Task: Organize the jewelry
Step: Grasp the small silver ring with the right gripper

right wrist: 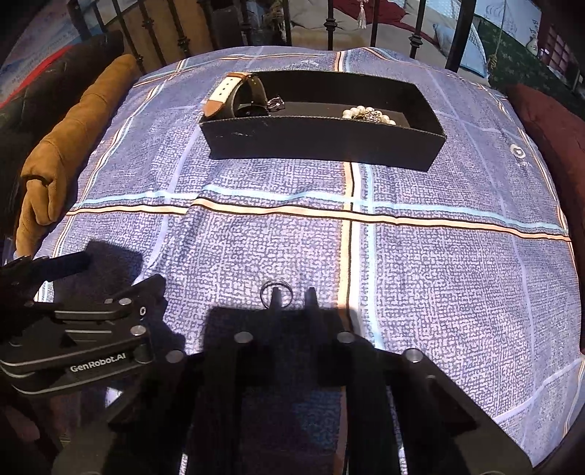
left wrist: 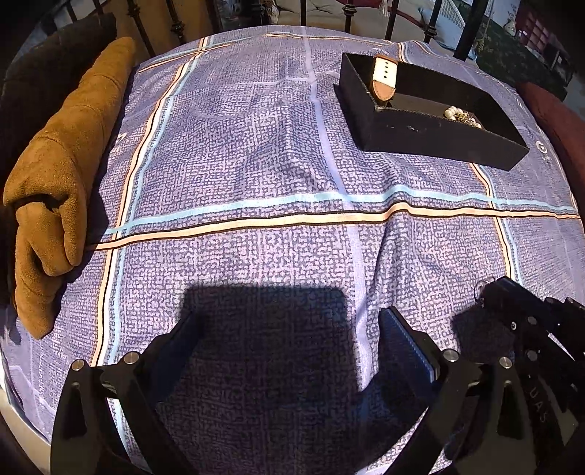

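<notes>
A small silver ring lies on the blue checked cloth, close in front of my right gripper. Its dark fingertips sit in their own shadow; one tip stands inside the ring, the other just right of it, and the band is pinched between them. The left wrist view shows the right gripper low on the cloth at the right. My left gripper hovers open over bare cloth with nothing between its fingers. Farther back stands a black tray holding a brown-and-white strapped watch, a small metal piece and a pearl bracelet.
A brown cushion lies along the left edge of the cloth and a dark red cushion along the right. Black metal railing runs behind the tray. The left gripper's body sits close to the left of the right gripper.
</notes>
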Demonstrator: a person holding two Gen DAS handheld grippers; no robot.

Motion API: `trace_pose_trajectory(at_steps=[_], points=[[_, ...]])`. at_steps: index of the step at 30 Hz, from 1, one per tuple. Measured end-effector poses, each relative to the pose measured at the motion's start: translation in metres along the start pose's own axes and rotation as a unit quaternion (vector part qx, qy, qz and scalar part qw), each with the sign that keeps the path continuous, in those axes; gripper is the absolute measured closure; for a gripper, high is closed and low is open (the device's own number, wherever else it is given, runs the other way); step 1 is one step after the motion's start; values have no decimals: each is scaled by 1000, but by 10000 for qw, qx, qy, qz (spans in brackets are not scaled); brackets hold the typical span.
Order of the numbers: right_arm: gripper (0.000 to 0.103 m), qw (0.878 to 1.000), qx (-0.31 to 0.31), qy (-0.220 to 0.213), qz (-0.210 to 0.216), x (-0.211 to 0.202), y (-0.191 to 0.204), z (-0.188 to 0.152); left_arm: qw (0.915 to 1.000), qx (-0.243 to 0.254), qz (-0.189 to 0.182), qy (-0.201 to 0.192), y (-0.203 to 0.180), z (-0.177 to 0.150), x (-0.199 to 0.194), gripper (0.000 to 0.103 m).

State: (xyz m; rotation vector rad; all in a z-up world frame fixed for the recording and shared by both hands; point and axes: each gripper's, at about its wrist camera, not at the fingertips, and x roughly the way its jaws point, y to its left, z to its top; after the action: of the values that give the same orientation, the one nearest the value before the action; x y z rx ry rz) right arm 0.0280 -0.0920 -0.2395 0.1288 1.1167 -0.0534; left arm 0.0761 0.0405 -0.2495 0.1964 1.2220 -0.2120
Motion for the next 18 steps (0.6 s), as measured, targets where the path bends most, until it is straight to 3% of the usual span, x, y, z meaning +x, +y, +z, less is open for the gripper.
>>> trace_pose_trajectory(at_steps=[5, 11, 13, 18], points=[[97, 9994, 272, 29, 222, -7, -7, 2, 9999, 15, -125, 44, 6, 1, -7, 26], [97, 9992, 300, -142, 225, -29, -15, 3, 9997, 86, -201, 114, 9, 5, -17, 41], [97, 9990, 324, -194, 230, -35, -17, 6, 9995, 80, -279, 107, 8, 6, -21, 50], [97, 9985, 395, -333, 181, -49, -24, 13, 9989, 196, -426, 63, -8, 15, -36, 59]])
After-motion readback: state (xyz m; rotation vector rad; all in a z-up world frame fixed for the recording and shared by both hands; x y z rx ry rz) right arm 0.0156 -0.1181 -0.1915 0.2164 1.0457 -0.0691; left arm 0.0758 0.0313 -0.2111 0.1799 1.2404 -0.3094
